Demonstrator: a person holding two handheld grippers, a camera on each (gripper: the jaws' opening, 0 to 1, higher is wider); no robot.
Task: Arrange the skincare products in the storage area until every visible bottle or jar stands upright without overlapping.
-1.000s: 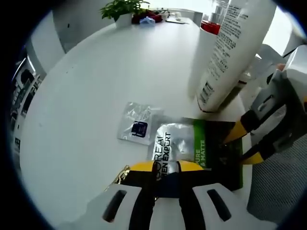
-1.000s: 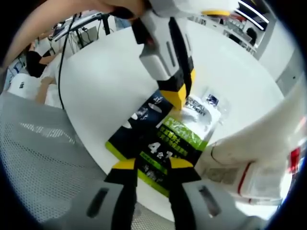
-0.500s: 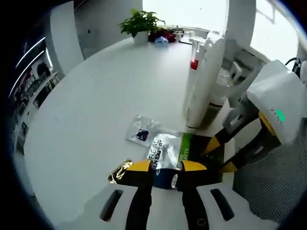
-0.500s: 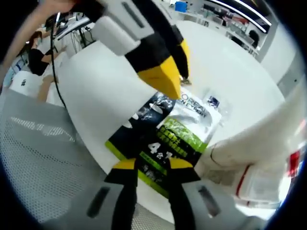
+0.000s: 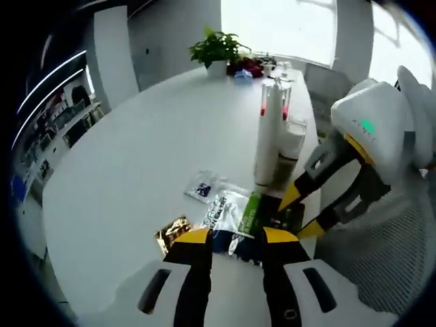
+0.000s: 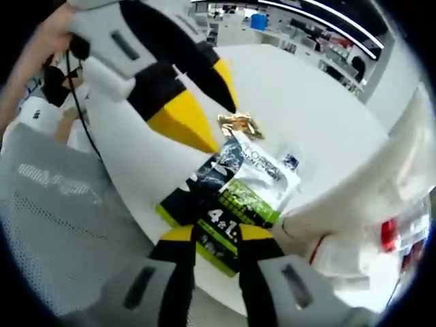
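The landmark was the flat green, black & silver skincare sachet pack (image 5: 248, 221) (image 6: 228, 201), lying flat on the round white table (image 5: 136, 157) (image 6: 300, 95), close to the table edge nearest the grey mesh chair (image 5: 381, 259) (image 6: 48, 197).

Left gripper (image 5: 235, 240), black w/ yellow tips, hovered over the pack's silver end; jaws stood a narrow gap apart w/ nothing between them. In the right gripper view it (image 6: 194, 109) came in from upper left, its yellow tips above the pack, near the silver end.

Right gripper (image 6: 208, 235) was at the pack's green/black end, yellow tips a narrow gap apart over the pack edge; couldn't tell whether it actually pinched the pack. In the left gripper view it (image 5: 300, 211) reached in from the right, tips at the pack's dark end.

Just beyond the pack stood a tall white bottle w/ red marks near the top (image 5: 269, 139), upright, w/ a shorter white container (image 5: 291, 146) right beside it. In the right gripper view these white bottles (image 6: 361, 204) lay to the pack's right, blurred.

A small clear sachet w/ dark blue label (image 5: 202, 187) (image 6: 291, 162) lay flat just beside the pack's silver end. A crumpled gold foil wrapper (image 5: 174, 231) (image 6: 240, 126) lay near that same end, apart from the clear sachet.

Far across the table from the pack: a potted green plant (image 5: 218, 51).
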